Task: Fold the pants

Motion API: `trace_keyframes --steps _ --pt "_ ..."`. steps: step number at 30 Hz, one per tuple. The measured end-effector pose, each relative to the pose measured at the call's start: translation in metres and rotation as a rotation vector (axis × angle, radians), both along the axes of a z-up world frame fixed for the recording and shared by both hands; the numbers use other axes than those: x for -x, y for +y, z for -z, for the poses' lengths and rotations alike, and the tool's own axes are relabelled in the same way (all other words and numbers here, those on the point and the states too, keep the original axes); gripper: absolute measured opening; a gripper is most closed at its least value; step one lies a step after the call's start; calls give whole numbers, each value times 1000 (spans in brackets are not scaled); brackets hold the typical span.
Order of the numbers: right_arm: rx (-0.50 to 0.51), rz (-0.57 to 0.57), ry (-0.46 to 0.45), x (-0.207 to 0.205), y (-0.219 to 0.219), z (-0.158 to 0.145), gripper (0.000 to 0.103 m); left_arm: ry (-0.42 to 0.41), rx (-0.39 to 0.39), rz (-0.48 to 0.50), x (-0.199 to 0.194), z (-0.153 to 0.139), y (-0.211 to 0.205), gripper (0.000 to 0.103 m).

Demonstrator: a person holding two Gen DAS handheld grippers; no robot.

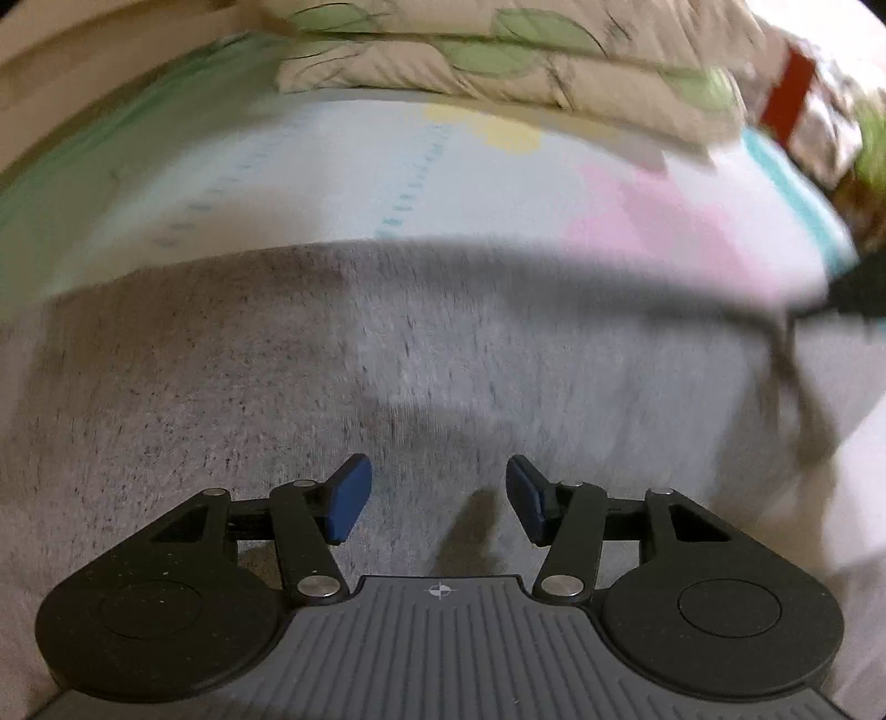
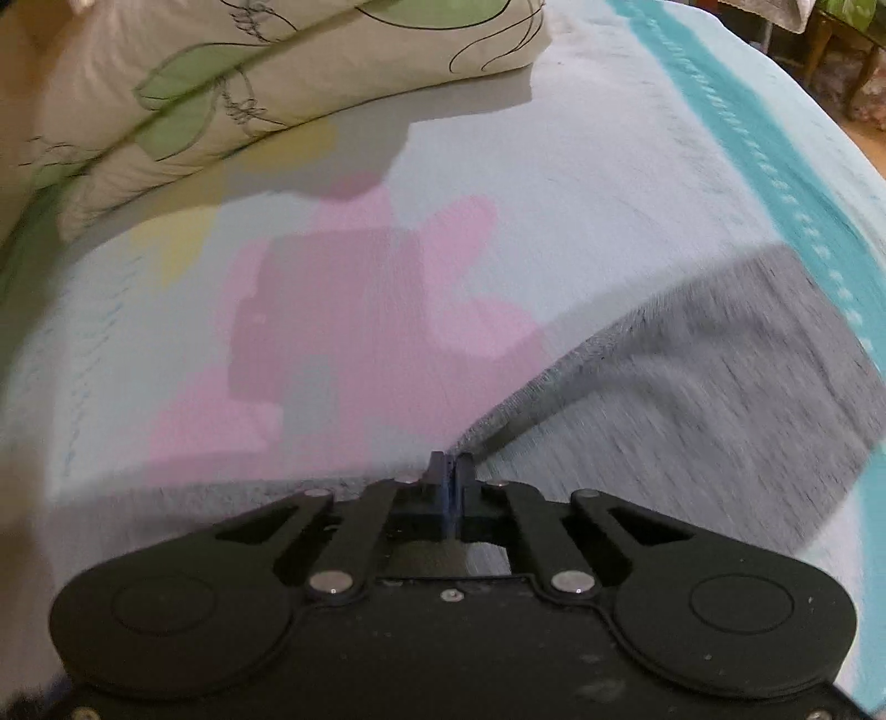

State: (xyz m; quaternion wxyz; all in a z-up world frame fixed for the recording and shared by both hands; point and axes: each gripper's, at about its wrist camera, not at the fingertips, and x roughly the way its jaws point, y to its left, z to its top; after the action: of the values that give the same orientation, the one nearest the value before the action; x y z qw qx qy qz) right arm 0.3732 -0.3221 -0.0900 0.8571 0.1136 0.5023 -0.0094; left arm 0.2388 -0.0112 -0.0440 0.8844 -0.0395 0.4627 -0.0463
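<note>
Grey knit pants [image 1: 387, 360] lie spread on a pastel bedsheet [image 1: 332, 166] and fill the lower part of the left wrist view. My left gripper [image 1: 437, 498] hovers over them, open, its blue pads apart with only flat cloth below. In the right wrist view the pants [image 2: 692, 399] stretch away to the right. Their edge rises in a taut ridge into my right gripper [image 2: 451, 465], which is shut on that edge. A dark blurred shape [image 1: 858, 288] at the right of the left wrist view has the fabric drawn up toward it.
Two leaf-patterned pillows [image 2: 249, 83] are stacked at the head of the bed, also visible as pillows [image 1: 470, 61] in the left view. The sheet [image 2: 554, 194] has pink and yellow patches and a teal stripe [image 2: 747, 138]. Wooden furniture legs [image 2: 830, 44] stand beyond the bed's right edge.
</note>
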Motion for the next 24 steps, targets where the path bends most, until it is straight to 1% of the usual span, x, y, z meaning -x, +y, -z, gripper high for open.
trace_keyframes --steps 2,4,5,7,8,9,11,12,13,14,15,16,17,18,20,22,24 --pt "-10 -5 -2 25 -9 3 1 -9 69 -28 -5 -13 6 53" --pt "5 -3 -12 50 -17 8 1 -22 111 -34 -12 -26 7 53" --pt "-1 9 -11 62 -22 14 1 -27 122 -30 -16 -32 5 53" --pt "-55 49 -6 80 -34 25 1 -33 129 -24 -25 -40 1 53" --pt "-80 60 -22 88 -38 28 1 -33 132 -24 -30 -44 -2 53" --pt "-85 49 -39 91 -37 24 1 -33 133 -25 -34 -46 -4 53" --pt "-66 -7 -114 91 -33 9 3 -33 127 -30 -40 -46 -8 53" --pt "-67 -55 -169 89 -28 -2 10 -28 122 -29 -42 -44 -9 53" --pt "-74 -103 -206 87 -24 -9 13 -20 115 -26 -43 -40 -10 53" --pt "-70 -177 -249 83 -16 -17 24 -6 105 -24 -44 -36 -11 53" --pt "-43 -258 -292 79 -6 -24 51 6 99 -24 -45 -32 -11 53" --pt "-7 -322 -321 76 3 -27 66 18 97 -25 -46 -27 -11 53" --pt "48 -413 -349 69 16 -29 88 31 98 -25 -49 -24 -12 53" --pt "94 -478 -363 62 25 -29 95 44 100 -24 -50 -21 -11 53" --pt "189 -577 -378 48 40 -26 95 62 100 -27 -50 -14 -7 53" --pt "232 -634 -388 23 50 -19 94 80 97 -41 -52 -7 -1 53" --pt "269 -681 -399 6 54 -11 91 114 106 -58 -55 4 7 53"
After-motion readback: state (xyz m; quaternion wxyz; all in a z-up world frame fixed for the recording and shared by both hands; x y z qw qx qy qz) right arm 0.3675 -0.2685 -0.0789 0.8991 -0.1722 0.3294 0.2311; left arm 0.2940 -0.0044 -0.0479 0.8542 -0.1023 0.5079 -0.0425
